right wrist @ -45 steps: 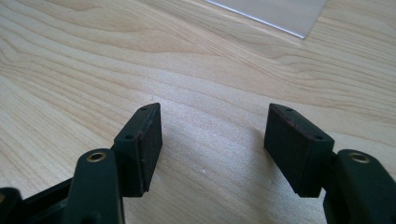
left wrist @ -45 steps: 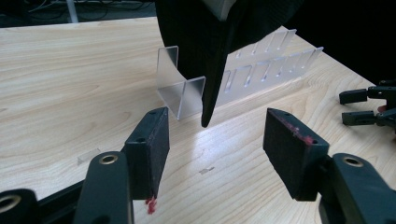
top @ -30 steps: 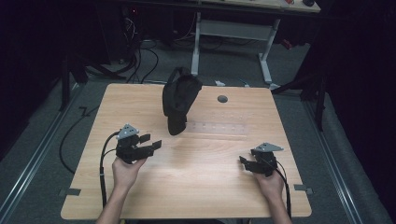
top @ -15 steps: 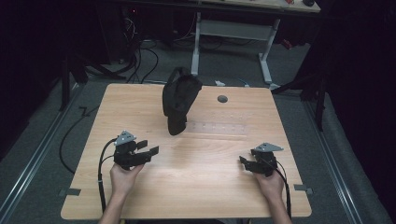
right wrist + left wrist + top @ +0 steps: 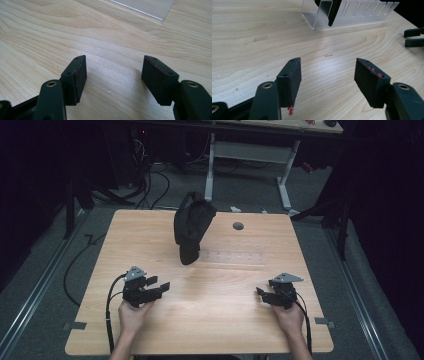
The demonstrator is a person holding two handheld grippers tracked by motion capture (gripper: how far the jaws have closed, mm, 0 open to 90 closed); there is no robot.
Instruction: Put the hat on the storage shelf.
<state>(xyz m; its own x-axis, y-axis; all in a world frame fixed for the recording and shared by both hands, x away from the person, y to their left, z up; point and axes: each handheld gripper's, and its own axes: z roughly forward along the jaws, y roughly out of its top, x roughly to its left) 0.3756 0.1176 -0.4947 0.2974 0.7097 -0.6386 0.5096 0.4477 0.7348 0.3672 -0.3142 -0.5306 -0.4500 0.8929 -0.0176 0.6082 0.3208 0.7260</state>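
No readable text, labels, brand marks, numbers or signs on any surface. Wooden table [image 5: 210,320]: bare grain, no markings. Clear slotted rack [image 5: 352,15] at the far side: unprinted. Black cloth object [image 5: 192,227] standing in it: no visible tag or logo.

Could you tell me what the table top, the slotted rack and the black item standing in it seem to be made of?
Table top: pale wood or wood-look laminate, with visible grain and a soft sheen. Rack: probably clear acrylic, see-through with glossy edges. Black item: likely matte fabric, judging by its limp folds.
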